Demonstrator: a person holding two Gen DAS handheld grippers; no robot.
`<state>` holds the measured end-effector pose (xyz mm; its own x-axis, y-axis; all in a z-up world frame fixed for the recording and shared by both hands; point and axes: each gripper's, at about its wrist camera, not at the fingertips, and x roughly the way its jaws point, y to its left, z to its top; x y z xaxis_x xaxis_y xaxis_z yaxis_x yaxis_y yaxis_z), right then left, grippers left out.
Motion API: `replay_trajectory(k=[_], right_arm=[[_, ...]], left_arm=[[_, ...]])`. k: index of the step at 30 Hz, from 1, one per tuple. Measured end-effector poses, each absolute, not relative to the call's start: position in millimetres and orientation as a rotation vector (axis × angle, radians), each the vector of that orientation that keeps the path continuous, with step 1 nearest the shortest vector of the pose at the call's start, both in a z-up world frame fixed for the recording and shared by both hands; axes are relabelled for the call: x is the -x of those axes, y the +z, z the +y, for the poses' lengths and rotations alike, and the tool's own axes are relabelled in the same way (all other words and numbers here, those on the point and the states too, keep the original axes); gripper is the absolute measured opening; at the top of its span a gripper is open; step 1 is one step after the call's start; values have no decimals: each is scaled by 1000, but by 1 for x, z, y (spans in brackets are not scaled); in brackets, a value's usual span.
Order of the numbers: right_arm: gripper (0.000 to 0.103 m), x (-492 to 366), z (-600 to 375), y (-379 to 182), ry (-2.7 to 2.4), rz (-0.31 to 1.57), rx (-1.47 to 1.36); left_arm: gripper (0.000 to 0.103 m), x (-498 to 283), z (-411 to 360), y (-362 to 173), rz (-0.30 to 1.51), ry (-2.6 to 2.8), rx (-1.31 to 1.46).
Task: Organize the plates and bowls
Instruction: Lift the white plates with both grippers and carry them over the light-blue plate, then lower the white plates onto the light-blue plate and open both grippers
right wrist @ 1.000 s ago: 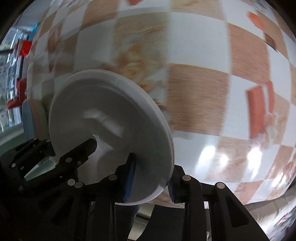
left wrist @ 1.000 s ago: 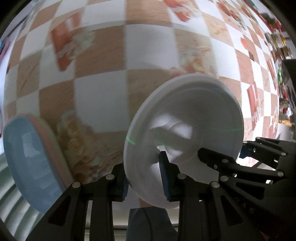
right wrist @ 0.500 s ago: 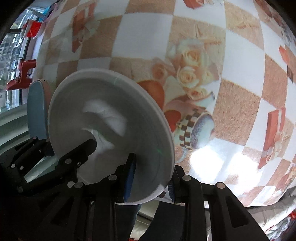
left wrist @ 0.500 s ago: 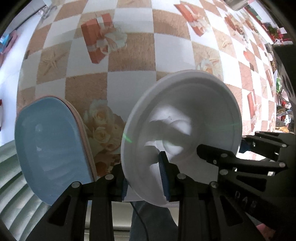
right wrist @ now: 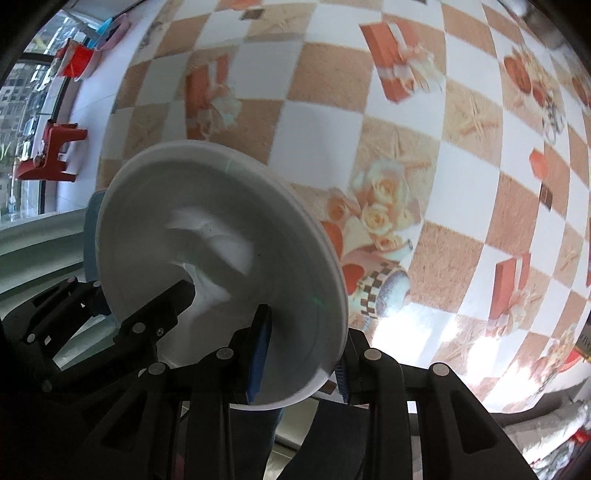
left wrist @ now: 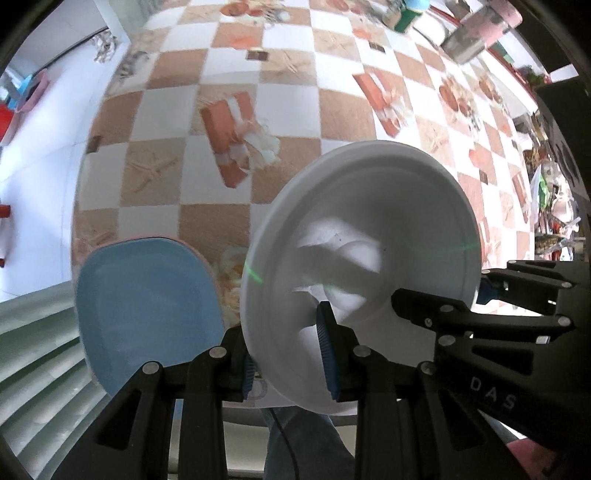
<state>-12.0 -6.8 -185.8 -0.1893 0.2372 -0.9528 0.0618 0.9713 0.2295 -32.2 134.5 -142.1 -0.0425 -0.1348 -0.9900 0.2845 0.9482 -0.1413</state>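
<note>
A white plate (left wrist: 362, 266) is held on edge above the table, gripped from both sides. My left gripper (left wrist: 288, 363) is shut on its near rim. My right gripper (right wrist: 301, 363) is shut on the opposite rim of the same plate (right wrist: 218, 266). The right gripper's fingers (left wrist: 487, 291) reach in from the right in the left wrist view; the left gripper's fingers (right wrist: 147, 317) show at lower left in the right wrist view. A blue plate (left wrist: 147, 306) with a pink one under it lies on the table's near left corner; its edge (right wrist: 90, 236) peeks out behind the white plate.
The checkered tablecloth (left wrist: 229, 74) with gift-box and rose prints covers the table. Containers (left wrist: 476, 26) stand at the far right end. A red stool (right wrist: 51, 155) and red and pink tubs (right wrist: 81, 55) are on the floor to the left. A pale green ribbed surface (left wrist: 33, 350) lies lower left.
Both grippers have lifted the white plate up and away from the table; more of the tablecloth and room now shows. The blue plate stays on the table.
</note>
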Motion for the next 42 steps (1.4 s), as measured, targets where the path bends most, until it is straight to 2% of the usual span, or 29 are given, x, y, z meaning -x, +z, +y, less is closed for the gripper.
replay_trajectory(k=[10,21,31,35,36,38,40,42], right_arm=[[34,-9,57,-177,249,1727,-105],[34,-15,156,-200,393,1734,-6],[34,-18,206,-237,437,1772,24],[34,-22,210,-246,441,1781,43],[35,-22,211,-248,443,1785,38],[45,-23,211,-248,438,1781,38],[62,-26,218,-247,420,1766,51],[70,-28,213,-247,414,1762,35]], left_arm=[[31,22,203,-133,1537,-207,-12],[31,33,264,-144,1559,-48,88],[32,36,282,-169,1598,-2,133],[36,36,286,-172,1601,29,97],[37,37,288,-172,1600,43,91],[39,37,292,-171,1597,44,107],[42,38,295,-169,1592,36,133],[49,38,294,-166,1581,28,134]])
